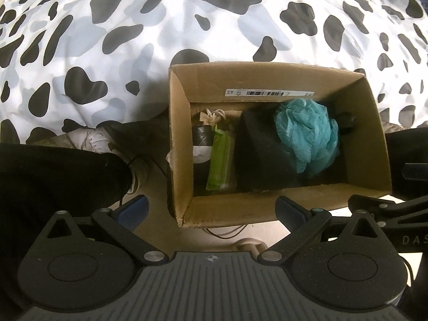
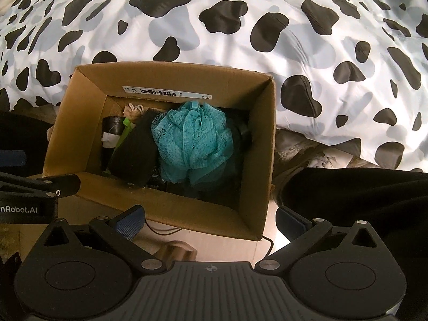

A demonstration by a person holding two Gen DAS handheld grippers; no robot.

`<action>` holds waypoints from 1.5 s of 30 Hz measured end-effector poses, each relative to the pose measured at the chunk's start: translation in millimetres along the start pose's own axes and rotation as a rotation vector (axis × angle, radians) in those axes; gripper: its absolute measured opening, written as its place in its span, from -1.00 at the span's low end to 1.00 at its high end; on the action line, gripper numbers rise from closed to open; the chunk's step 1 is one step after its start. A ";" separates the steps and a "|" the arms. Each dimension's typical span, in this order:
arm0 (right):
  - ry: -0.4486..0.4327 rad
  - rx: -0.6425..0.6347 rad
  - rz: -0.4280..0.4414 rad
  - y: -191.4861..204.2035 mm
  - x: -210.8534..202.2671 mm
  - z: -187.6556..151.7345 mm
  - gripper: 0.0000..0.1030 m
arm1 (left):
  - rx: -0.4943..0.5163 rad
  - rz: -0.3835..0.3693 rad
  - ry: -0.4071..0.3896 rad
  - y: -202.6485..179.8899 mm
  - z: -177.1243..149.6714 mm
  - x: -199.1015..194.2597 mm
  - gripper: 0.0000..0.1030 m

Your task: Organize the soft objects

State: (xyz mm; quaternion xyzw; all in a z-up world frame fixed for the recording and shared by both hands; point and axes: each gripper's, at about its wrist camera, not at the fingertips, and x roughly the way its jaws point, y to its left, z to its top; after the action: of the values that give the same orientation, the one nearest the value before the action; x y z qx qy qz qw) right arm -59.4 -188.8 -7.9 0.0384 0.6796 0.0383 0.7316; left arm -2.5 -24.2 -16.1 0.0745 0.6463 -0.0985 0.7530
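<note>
An open cardboard box point(image 1: 369, 139) stands on the floor against a cow-print bed. Inside lie a teal mesh bath pouf point(image 1: 307, 133), a black soft block point(image 1: 256, 155), a green packet point(image 1: 220, 157) and a black roll point(image 1: 200, 139). My left gripper point(image 1: 211, 211) is open and empty, above the box's near wall. In the right wrist view the box point(image 2: 256, 174) holds the pouf point(image 2: 194, 141) on the black block point(image 2: 133, 155). My right gripper point(image 2: 210, 220) is open and empty over the near wall.
The cow-print duvet point(image 1: 133, 40) fills the far side. A white shoe point(image 1: 99, 139) and a cable point(image 1: 227, 234) lie on the floor beside the box. Dark trouser legs point(image 2: 361, 192) flank both sides. The other gripper's body point(image 2: 32, 187) shows at left.
</note>
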 end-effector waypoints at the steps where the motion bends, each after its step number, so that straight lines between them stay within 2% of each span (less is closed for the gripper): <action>1: 0.000 0.000 -0.001 -0.2 0.0 0.1 1.00 | -0.001 -0.001 -0.002 0.1 0.0 -0.2 1.00; 22: 0.012 -0.018 0.001 2.5 1.4 -1.6 1.00 | -0.008 -0.017 -0.062 -0.1 1.6 -8.9 1.00; 45: 0.019 -0.023 -0.002 3.7 2.5 -2.0 1.00 | -0.015 0.001 -0.053 0.9 2.6 -7.2 1.00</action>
State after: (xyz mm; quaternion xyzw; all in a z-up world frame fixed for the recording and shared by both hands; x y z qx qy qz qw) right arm -61.2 -184.8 -10.1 0.0289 0.6860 0.0456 0.7256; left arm -0.8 -23.6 -8.6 0.0666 0.6269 -0.0953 0.7704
